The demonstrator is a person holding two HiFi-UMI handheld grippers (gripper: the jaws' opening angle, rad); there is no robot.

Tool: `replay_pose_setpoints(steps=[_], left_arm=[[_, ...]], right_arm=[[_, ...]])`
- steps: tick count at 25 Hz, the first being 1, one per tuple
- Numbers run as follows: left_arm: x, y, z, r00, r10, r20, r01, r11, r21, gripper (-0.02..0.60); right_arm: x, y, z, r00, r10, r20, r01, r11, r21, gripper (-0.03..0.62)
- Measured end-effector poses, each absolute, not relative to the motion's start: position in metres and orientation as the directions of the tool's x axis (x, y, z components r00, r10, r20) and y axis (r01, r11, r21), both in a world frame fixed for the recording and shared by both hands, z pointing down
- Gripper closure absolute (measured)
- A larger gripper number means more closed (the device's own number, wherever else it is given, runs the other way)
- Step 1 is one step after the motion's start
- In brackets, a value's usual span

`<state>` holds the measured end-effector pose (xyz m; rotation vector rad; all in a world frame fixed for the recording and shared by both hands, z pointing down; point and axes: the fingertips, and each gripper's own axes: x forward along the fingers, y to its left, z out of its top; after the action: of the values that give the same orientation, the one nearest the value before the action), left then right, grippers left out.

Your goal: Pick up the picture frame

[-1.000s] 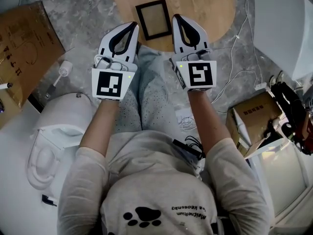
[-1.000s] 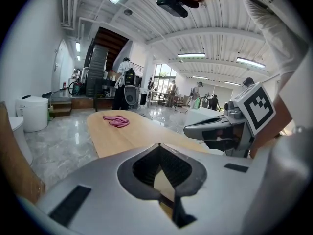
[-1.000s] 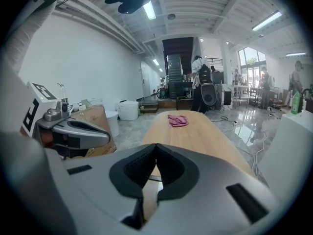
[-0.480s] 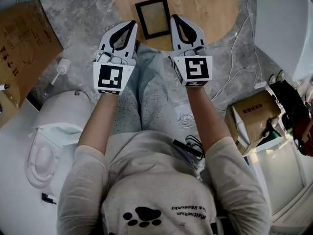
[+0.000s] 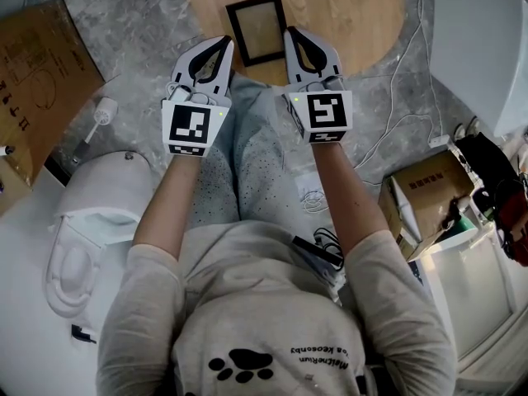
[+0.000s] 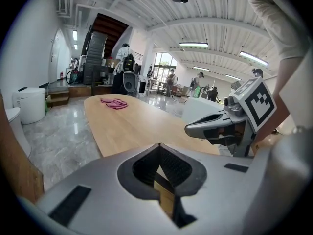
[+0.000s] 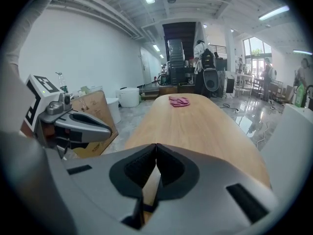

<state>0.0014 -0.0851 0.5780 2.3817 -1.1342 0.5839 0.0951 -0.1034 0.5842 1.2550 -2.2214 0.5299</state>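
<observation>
The job has only just begun. The frame [image 5: 257,28] is not picked up yet. It lies flat on the wood table [image 5: 355,15], close to the table's near edge.

On the left, the left gripper [image 5: 223,43] is shut tight. Its two jaws meet at the tip and it holds nothing. Its tip is just beside the frame's left side, low down by the corner. I cannot tell if it touches the frame.

In the middle is the frame, with a dark rim and a light inside. Nothing holds it.

On the right, the right gripper [image 5: 290,33] is shut tight too, and it holds nothing. Its tip is just beside the frame's right side.

So both grippers are near the frame, one on each side, but no grab has been made. Here is what I think is left to do. A gripper has to open, get its jaws round the rim, close on it, and lift the frame off the table. The frame lies flat, so getting a jaw under the rim could be the hard part.
</observation>
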Motion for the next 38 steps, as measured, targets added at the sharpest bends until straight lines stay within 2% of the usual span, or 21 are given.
replay_pose_setpoints(steps=[8,13,22,35,38], left_arm=[[-0.002,-0.085,0.591,0.572,-0.595,0.565,-0.794,-0.575,0.198,0.574],[0.001,-0.081,0.6,0.572,-0.579,0.581,-0.791,-0.576,0.205,0.574],[0.008,-0.078,0.609,0.581,-0.551,0.599,-0.78,-0.587,0.217,0.574],[0.011,-0.069,0.631,0.583,-0.506,0.635,-0.769,-0.596,0.231,0.574],[0.009,-0.067,0.633,0.584,-0.501,0.639,-0.768,-0.595,0.237,0.574]], right_arm=[[0.103,-0.093,0.611,-0.423,-0.607,0.673,-0.863,0.496,-0.095,0.578],[0.107,-0.09,0.628,-0.408,-0.574,0.71,-0.867,0.486,-0.106,0.52],[0.112,-0.08,0.664,-0.384,-0.477,0.791,-0.874,0.463,-0.145,0.482],[0.113,-0.074,0.689,-0.356,-0.424,0.833,-0.894,0.415,-0.171,0.482],[0.111,-0.074,0.69,-0.351,-0.42,0.837,-0.899,0.402,-0.175,0.499]])
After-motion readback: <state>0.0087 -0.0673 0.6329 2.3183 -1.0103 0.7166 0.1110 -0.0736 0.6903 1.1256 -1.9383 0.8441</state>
